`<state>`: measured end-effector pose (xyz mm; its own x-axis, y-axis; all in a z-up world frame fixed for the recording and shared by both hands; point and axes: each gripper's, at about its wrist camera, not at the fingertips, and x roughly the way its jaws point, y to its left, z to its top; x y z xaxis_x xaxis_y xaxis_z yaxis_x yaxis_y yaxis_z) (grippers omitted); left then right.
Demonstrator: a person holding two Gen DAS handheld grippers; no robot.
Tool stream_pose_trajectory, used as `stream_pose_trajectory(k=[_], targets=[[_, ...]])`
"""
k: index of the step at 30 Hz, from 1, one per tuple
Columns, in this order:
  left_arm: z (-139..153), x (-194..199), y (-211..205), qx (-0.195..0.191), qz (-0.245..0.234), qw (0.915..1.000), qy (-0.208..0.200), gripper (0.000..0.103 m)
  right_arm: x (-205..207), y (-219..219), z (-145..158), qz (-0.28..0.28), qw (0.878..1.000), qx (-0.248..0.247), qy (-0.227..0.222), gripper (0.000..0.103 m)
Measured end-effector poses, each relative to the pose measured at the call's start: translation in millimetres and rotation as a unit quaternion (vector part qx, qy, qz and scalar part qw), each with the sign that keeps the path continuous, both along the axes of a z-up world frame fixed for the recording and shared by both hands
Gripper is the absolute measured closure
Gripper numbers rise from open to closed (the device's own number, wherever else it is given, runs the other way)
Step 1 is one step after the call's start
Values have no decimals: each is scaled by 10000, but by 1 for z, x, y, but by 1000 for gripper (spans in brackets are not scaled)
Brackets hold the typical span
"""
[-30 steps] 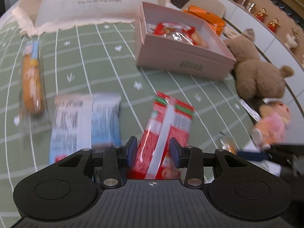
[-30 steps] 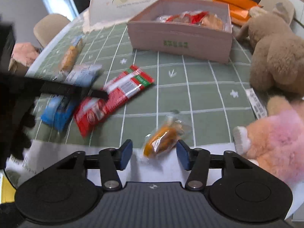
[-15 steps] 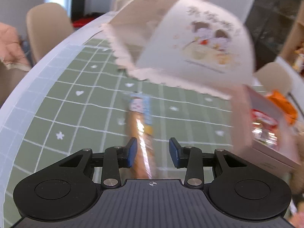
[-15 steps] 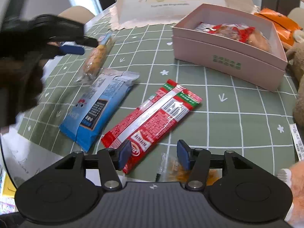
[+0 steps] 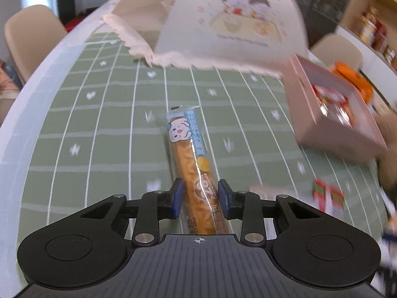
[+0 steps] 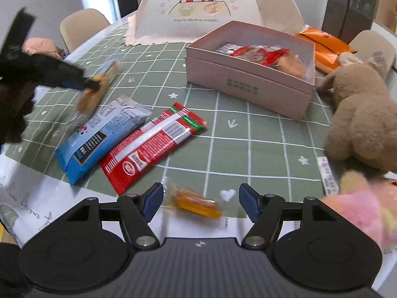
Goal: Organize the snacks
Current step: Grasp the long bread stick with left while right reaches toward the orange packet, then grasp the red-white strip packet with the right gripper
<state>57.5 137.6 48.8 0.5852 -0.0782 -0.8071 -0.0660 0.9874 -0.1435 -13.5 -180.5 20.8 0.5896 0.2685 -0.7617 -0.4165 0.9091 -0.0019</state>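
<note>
A domestic dining area is indicated. A table is covered by a green cloth with a white grid and small white motifs [image 6: 248,134]. A cream mesh food cover printed with two cartoon children [image 6: 198,7] is stood at the far end. Beige upholstered chairs [image 6: 82,24] are drawn up around the table. A brown plush toy [image 6: 359,114] and a pink plush toy [image 6: 367,213] are laid at the right edge. An open pale pink cardboard box holding wrapped snacks [image 6: 248,84] is placed on the cloth. Wooden wall shelving stocked with jars and small ornaments [image 5: 372,24] is seen in the left wrist view, blurred.
</note>
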Motion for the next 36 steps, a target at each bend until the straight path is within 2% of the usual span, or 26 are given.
stream_pose_trajectory(k=[4, 8, 11, 14, 17, 21, 24, 29, 33, 36], targets=[[3, -31, 3, 52, -268, 9993, 266, 68, -3, -1, -4, 193, 9997, -20, 159, 35], [4, -48, 3, -255, -654, 9959, 571, 68, -3, 4, -13, 280, 9992, -241, 132, 35], [4, -55, -7, -437, -975, 9918, 698, 68, 5, 7, -18, 112, 9980, -622, -96, 35], [3, -60, -24, -340, -1106, 9911, 661, 68, 19, 7, -18, -325, 9956, -836, -281, 35], [2, -61, -31, -264, -935, 9936, 577, 68, 22, 5, -7, -431, 9978, -425, -272, 35], [-2, -58, -26, -467, -484, 9965, 503, 66, 20, 19, -2, -125, 9998, -82, -96, 35], [-3, -59, -27, -479, -368, 9972, 448, 66, 23, 39, -9, 64, 9999, -88, 70, 35], [-4, -70, -20, -411, -253, 9979, 441, 66, 28, 72, -12, 230, 9997, -89, -59, 35], [-6, -79, -5, -531, -64, 9975, 454, 66, 48, 88, -17, 40, 10000, -42, -25, 34], [-6, -85, 2, -626, 9, 9970, 463, 66, 62, 93, -20, -190, 9998, -12, -109, 24]])
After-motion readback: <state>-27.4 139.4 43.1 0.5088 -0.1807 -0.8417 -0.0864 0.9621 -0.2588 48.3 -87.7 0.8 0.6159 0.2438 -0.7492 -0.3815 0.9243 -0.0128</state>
